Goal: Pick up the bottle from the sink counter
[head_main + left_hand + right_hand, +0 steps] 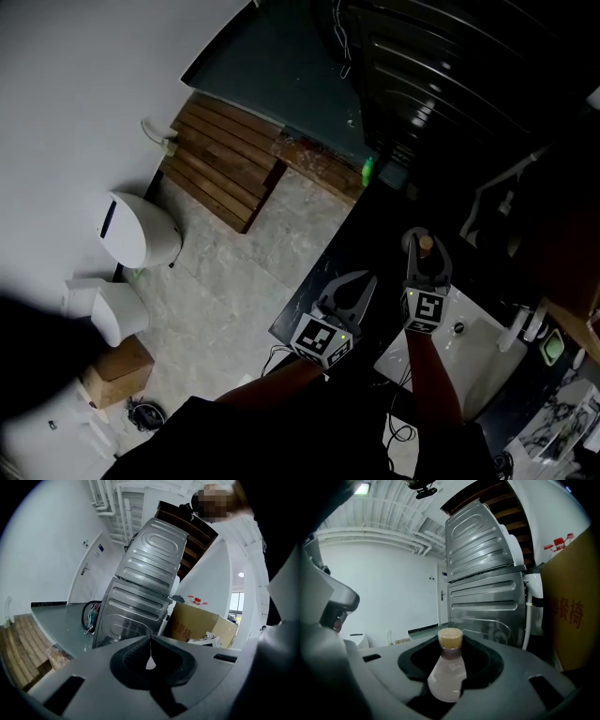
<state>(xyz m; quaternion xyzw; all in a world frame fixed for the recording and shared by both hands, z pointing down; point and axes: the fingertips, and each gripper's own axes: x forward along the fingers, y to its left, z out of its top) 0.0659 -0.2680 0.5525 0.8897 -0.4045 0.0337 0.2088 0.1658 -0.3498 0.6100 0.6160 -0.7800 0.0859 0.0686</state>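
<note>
Tan-capped, pale bottle (pixel 447 667) is pinched in my right claw (pixel 425 248), jaws tight on its body, over the dark counter (pixel 375 234) at the far side of the white sink (pixel 473 352). My left claw (pixel 150 639) hangs just left, jaws pressed together on nothing.

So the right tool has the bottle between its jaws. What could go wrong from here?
1. The bottle looks smooth and round, and the right tool grips only its lower body. It may slip or tilt if swung quickly.
2. It is held near the sink and the counter edge, so a drop could land in the basin or on the floor.
3. The left tool is shut and empty, so it gives no support.
</note>
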